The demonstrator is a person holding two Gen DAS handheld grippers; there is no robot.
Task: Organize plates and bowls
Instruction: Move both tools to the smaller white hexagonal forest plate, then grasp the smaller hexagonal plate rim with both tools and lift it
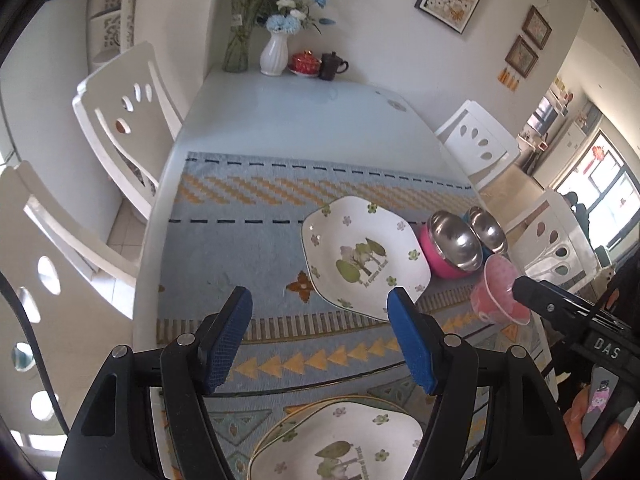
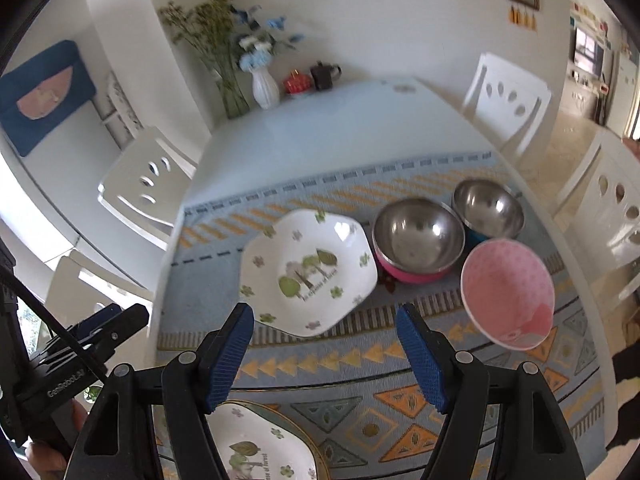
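Both tools are spread wide w/ nothing between the pads: left tool (image 1: 318, 294), right tool (image 2: 324, 308).

Where things are:
- Flowered plate (image 2: 308, 272) lies on the woven mat (image 1: 224, 248) just ahead of both tools.
- A 2nd flowered plate (image 1: 344, 444) sits below the tools, near edge of the tabletop (image 1: 280, 112). It looks to have another rim under it, can't confirm.
- Pink-shelled steel bowl (image 2: 416, 240) is ahead-right, w/ the blue-shelled steel bowl (image 2: 488, 208) just beyond it. They look to be touching.
- Pink bowl (image 2: 508, 292) is right of your right tool and looks tilted. Can't tell if it's sitting flat.

Risks, as I judge them:
- The pink bowl is the main one. If it's on its edge it may rock or roll toward the tabletop's right side. Any brush from your right tool's outer finger would push it that way.
- A glazed plate pinched at the rim will likely be slippery. A shallow bite and it pivots out and drops.
- Lowering one plate onto the other off-centre could chip a rim or slide the stack toward the near edge.
- The tools are close together, so watch for a clash if both go for the same plate.
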